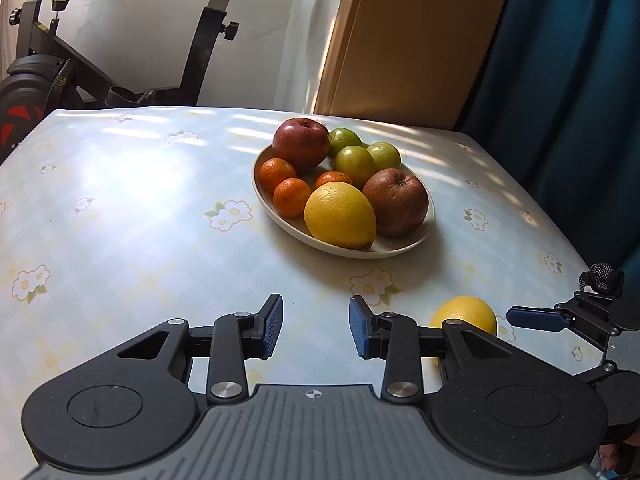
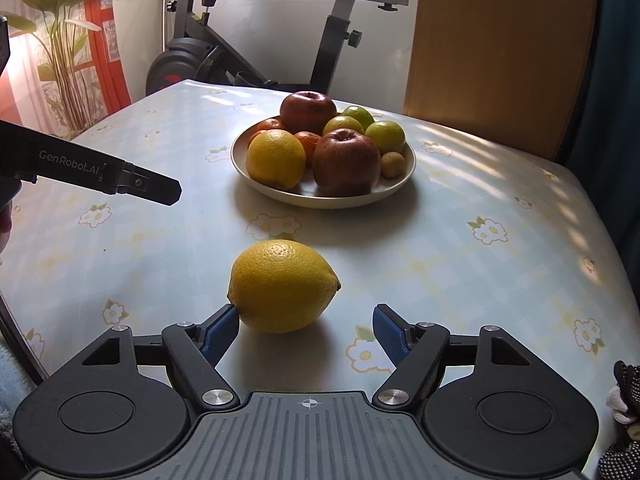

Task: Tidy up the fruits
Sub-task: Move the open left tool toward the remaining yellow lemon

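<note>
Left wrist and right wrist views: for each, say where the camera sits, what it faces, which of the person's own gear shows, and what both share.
Left wrist: on the left gripper, looking down across the table at the plate of fruit; a finger of the right gripper shows at right.
Right wrist: on the right gripper, facing the loose lemon; the left gripper's finger enters at left.
Shared: plate, lemon, exercise bike.
</note>
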### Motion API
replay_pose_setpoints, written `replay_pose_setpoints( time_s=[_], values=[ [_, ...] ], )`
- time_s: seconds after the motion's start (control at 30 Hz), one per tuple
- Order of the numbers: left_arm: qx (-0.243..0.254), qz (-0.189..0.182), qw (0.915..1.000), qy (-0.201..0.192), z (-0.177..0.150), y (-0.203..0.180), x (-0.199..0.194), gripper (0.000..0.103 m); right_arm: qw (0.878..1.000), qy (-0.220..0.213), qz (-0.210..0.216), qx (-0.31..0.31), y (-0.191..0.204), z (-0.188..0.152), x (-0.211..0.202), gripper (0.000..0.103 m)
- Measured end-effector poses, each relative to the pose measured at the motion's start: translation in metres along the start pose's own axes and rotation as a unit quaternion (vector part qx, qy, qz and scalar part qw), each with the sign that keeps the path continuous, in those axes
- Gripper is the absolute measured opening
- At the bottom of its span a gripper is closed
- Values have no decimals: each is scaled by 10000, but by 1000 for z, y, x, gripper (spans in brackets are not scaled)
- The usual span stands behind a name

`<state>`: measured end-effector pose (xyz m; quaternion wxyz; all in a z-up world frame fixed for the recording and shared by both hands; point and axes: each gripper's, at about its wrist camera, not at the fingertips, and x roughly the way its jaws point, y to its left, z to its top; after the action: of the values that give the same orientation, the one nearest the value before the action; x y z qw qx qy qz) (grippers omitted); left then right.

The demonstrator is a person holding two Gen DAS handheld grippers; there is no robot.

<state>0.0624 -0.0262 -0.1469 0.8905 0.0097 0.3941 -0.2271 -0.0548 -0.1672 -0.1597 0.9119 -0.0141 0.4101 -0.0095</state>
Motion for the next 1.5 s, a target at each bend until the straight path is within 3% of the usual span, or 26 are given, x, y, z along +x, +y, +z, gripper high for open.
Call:
replay_pose_setpoints(
  time_s=[1.2, 1.5],
  values=[
    [-6, -113, 9999, 3, -3, -1, 4, 38, 9991, 168, -267, -280, -8, -8, 2, 68],
    [64, -306, 9995, -15, -3, -5, 3, 38, 9994, 180, -119, -277, -6, -7, 6, 64]
  ],
)
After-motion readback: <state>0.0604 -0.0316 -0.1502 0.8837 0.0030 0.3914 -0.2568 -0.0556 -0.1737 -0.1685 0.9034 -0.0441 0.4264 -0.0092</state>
